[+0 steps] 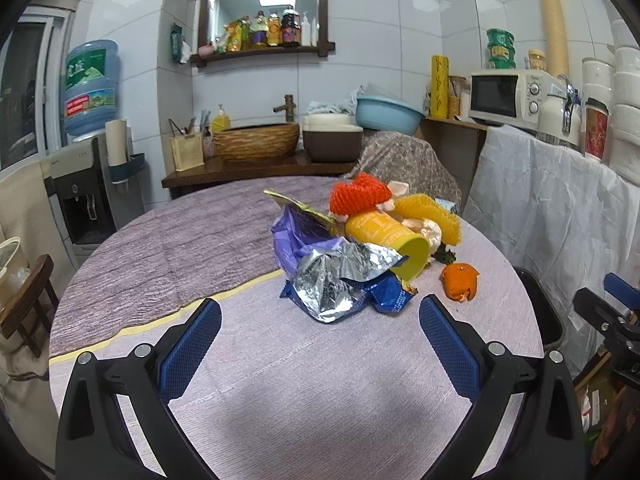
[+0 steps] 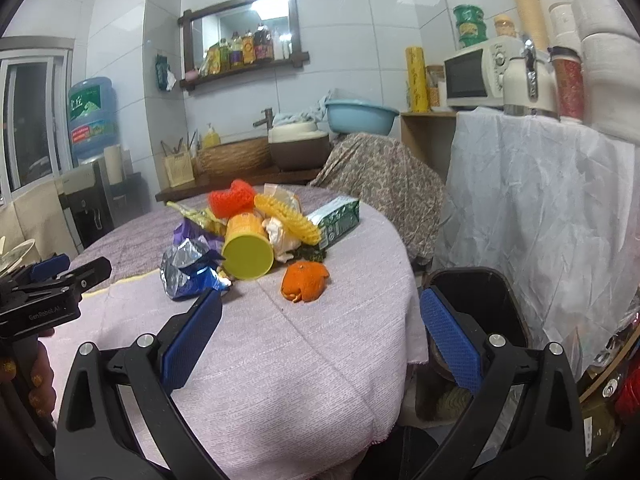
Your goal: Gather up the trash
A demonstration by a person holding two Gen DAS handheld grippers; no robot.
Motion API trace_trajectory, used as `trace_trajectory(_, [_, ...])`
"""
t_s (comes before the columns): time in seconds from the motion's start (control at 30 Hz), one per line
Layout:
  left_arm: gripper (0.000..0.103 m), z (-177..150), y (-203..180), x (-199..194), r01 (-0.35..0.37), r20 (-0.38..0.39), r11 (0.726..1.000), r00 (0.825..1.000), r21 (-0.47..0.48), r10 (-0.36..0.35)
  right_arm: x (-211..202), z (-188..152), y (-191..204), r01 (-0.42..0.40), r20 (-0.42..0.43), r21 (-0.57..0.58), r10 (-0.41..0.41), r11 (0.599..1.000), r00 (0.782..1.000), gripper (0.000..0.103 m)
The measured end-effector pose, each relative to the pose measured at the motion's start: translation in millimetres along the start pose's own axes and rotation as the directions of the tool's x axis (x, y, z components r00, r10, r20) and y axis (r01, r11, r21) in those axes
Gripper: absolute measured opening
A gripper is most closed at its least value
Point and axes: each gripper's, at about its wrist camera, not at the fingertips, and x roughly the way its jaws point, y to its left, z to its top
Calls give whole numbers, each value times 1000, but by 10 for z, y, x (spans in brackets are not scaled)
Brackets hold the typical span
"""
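A heap of trash lies on the round table [image 1: 280, 380]: a silver and blue foil wrapper [image 1: 340, 284] [image 2: 188, 270], a purple wrapper [image 1: 296, 236], a yellow cup [image 1: 394, 240] [image 2: 246, 250] on its side, red [image 1: 358, 198] and yellow [image 1: 436, 212] foam nets, an orange peel [image 1: 460, 282] [image 2: 304, 282] and a green carton [image 2: 338, 220]. My left gripper [image 1: 320, 344] is open, a short way in front of the foil wrapper. My right gripper [image 2: 320, 336] is open, nearer than the peel, over the table's right edge. A black bin [image 2: 476, 312] stands beside the table under its right finger.
The other gripper [image 2: 56, 292] shows at the left of the right wrist view, held by a hand [image 2: 36, 376]. A chair under patterned cloth [image 2: 380, 184] stands behind the table. A white-draped counter [image 2: 540, 216] with a microwave [image 1: 508, 94] is at the right. A water dispenser [image 1: 84, 184] stands at the left.
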Motion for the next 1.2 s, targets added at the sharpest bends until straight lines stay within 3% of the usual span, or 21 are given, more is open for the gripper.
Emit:
trace_trajectory(0.1, [98, 19, 13, 189, 53, -73, 999, 996, 12, -52, 264, 17, -22, -42, -104, -11, 40, 999, 994, 98])
trace_trajectory(0.23, [97, 28, 23, 441, 95, -151, 995, 985, 40, -88, 732, 9, -44, -83, -271, -11, 77, 996, 960, 98])
trace_trajectory(0.5, [73, 26, 50, 838, 115, -258, 988, 962, 101, -86, 1272, 89, -98, -139, -359, 14, 135, 990, 923, 98])
trace_trajectory(0.67, [71, 110, 19, 940, 142, -273, 982, 956, 125, -104, 1613, 179, -88, -140, -404, -8, 125, 990, 906, 98])
trace_trajectory(0.77, [70, 208, 60, 1021, 190, -294, 978, 943, 91, -156, 1719, 227, -31, -145, -409, -57, 110, 988, 906, 97])
trace_trajectory(1.07, [68, 315, 107, 1242, 302, -354, 951, 884, -66, -305, 1965, 227, 36, -153, -449, -118, 85, 981, 889, 69])
trace_trajectory(1.2, [55, 330, 90, 1365, 307, -376, 948, 870, -90, -317, 2038, 219, 39, -163, -460, -114, 93, 980, 883, 59])
